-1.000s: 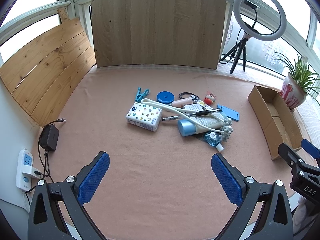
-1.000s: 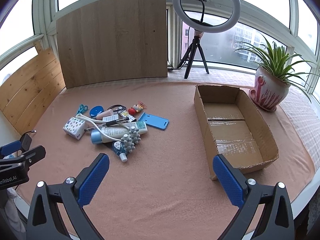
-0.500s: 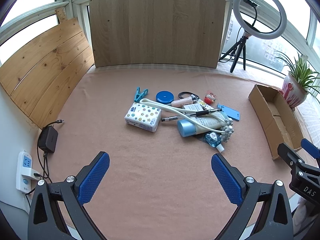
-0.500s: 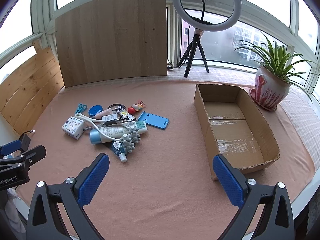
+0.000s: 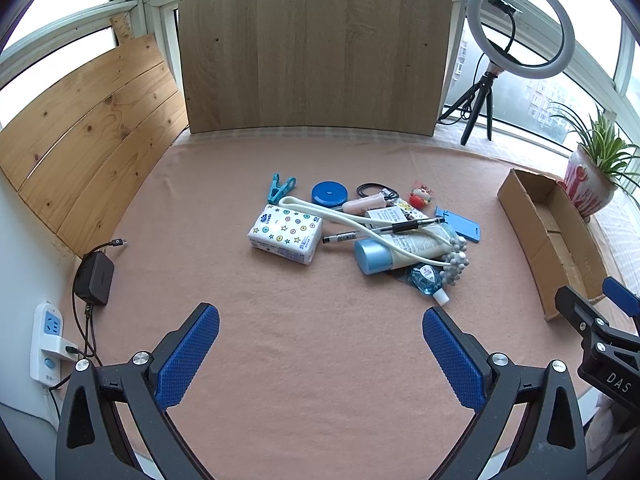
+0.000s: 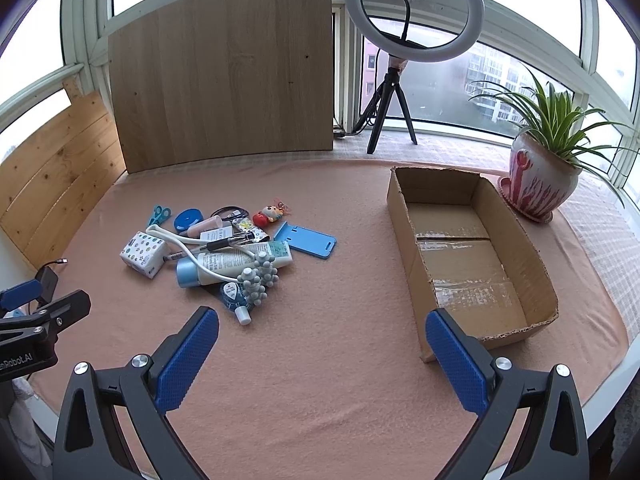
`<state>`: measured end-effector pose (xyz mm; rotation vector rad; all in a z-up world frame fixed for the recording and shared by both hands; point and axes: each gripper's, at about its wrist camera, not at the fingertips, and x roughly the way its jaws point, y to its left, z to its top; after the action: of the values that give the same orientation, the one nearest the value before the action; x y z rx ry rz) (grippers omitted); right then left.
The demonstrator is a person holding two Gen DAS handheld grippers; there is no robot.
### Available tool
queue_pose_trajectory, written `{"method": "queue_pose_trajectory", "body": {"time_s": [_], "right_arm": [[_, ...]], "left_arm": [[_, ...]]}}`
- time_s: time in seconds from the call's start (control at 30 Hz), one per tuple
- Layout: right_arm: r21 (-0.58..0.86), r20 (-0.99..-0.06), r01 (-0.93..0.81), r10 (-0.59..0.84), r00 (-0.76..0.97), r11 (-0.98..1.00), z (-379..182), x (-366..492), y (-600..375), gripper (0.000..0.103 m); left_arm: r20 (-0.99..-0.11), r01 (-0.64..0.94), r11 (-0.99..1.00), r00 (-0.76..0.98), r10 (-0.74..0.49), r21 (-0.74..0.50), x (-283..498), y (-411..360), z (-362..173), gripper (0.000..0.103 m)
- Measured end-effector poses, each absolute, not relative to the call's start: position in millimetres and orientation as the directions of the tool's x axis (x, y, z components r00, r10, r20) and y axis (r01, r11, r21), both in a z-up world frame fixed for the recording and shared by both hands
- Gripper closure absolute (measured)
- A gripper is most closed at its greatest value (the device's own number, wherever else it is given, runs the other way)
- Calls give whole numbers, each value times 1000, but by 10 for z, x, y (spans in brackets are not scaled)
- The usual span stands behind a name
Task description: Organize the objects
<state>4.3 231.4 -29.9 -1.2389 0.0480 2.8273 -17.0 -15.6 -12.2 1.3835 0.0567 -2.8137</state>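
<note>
Left gripper (image 5: pixel 320 344), seen from the left wrist view: jaws spread wide, nothing held, hovering over bare pink cloth (image 5: pixel 320 380). A heap of small objects is noted ahead on the cloth: tissue pack (image 5: pixel 285 233) at the left, blue clip (image 5: pixel 280 189) and blue round case (image 5: pixel 329 194) behind it, blue-capped tube (image 5: pixel 394 250), pen (image 5: pixel 412 225), white flexible hose (image 5: pixel 352 220) laid across them, small blue bottle (image 5: pixel 428 280) nearest the camera. An empty cardboard box (image 5: pixel 516 208) is recorded well apart at the right. The right gripper's body is seen at the right edge.

Right gripper (image 6: pixel 322 344), from the right wrist view: likewise spread wide and empty, above the cloth (image 6: pixel 320 400). The heap lies ahead to the left, with the tissue pack (image 6: pixel 143 254), tube (image 6: pixel 236 262), bottle (image 6: pixel 234 298) and blue card holder (image 6: pixel 306 240) identified. The box (image 6: pixel 404 240) is seen open and empty at the right, beside a potted plant (image 6: pixel 540 188).
</note>
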Motion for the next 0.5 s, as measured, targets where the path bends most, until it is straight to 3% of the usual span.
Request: {"method": "queue_pose_trajectory", "body": {"time_s": [0.5], "right_arm": [[11,-738,-62,34,-674,-998,-313,26,2315,1]], "left_arm": [[-797,21,-999,-604,12,-31,-205,-167,-158,0]]}}
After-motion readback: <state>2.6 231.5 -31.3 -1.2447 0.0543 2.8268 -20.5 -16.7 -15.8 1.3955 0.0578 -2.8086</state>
